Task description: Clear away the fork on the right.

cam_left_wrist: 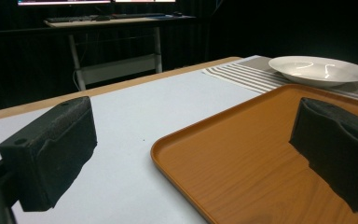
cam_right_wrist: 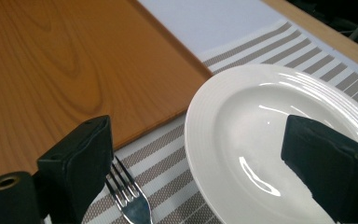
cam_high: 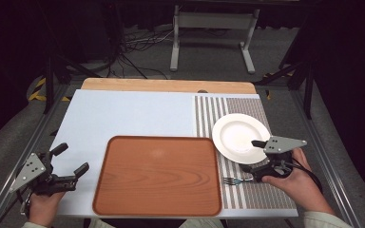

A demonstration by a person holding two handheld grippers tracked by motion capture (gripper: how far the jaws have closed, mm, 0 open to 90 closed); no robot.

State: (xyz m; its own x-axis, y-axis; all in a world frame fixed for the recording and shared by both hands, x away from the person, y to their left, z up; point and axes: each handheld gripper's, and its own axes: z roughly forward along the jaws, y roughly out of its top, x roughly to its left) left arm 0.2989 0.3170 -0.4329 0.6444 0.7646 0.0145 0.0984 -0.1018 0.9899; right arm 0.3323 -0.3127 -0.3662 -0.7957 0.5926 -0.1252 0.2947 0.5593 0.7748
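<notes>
A wooden tray (cam_high: 159, 175) is placed on the near middle part of the table (cam_high: 123, 114), which is covered with a pale sheet. At the right of the tray a striped placemat (cam_high: 247, 190) is laid, and a white plate (cam_high: 240, 135) is standing on its far part, just beside the tray's far right corner. A fork (cam_high: 235, 181) is lying on the placemat nearer to the person, between the tray and the right hand (cam_high: 297, 183), with its prongs pointed to the tray. The right gripper (cam_high: 253, 155) is held low over the placemat at the near edge of the plate; its fingers are spread wide and nothing is held between them. In the right gripper view one finger (cam_right_wrist: 77, 170) is seen just beside the fork's prongs and the other finger (cam_right_wrist: 328, 170) is seen in front of the plate; whether the fork is touched cannot be told. The left gripper (cam_high: 70, 158) is held by the left hand (cam_high: 43, 204) at the near left corner of the table, beside the left edge of the tray. Its fingers are also wide apart and empty; in the left gripper view one finger (cam_left_wrist: 51, 149) is seen over the pale sheet and the other (cam_left_wrist: 340, 149) over the tray. On the floor behind the table a metal stand (cam_high: 214, 33) and some cables (cam_high: 138, 47) are seen
</notes>
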